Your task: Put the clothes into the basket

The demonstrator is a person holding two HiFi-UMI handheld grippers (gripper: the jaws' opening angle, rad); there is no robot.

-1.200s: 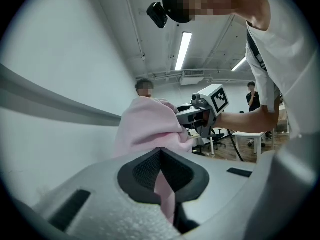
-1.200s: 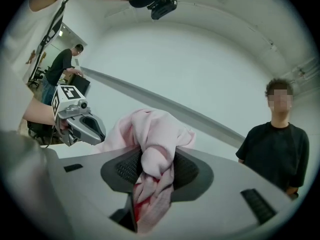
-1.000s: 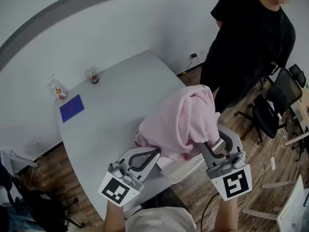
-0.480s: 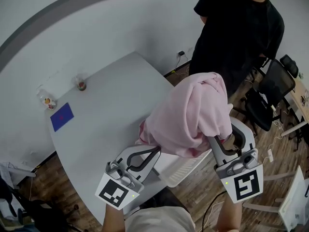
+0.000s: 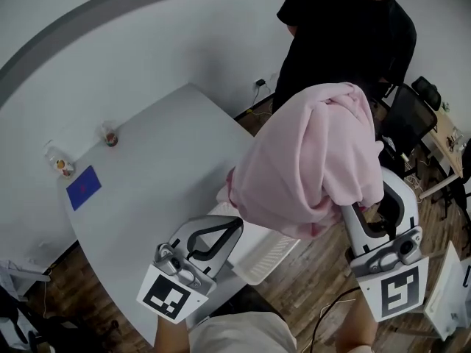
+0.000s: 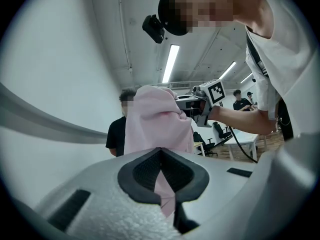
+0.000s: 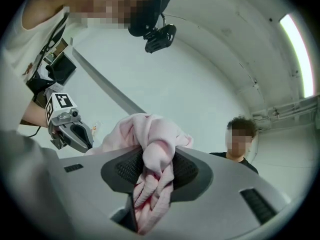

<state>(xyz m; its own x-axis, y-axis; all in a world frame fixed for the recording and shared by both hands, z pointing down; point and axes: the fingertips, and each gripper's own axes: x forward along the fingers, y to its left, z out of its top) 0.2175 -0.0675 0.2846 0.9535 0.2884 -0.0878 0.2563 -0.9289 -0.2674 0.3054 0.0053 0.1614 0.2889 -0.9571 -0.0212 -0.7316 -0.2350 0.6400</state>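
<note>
Left gripper view first: the left gripper (image 6: 160, 176) is seen shut on just a thin edge of the pink garment (image 6: 156, 119). In the right gripper view, the right gripper (image 7: 154, 171) is clamped on a fat bunched fold of it. In the head view the white basket (image 5: 274, 254) is found low between the two, at the near edge of the table (image 5: 162, 175), closer to the left one. The cloth is hung above it, slanting from the low left grip up to the high right one, so a lowering down-and-left is probably needed. A person in black (image 5: 338, 35) can be seen beyond.
</note>
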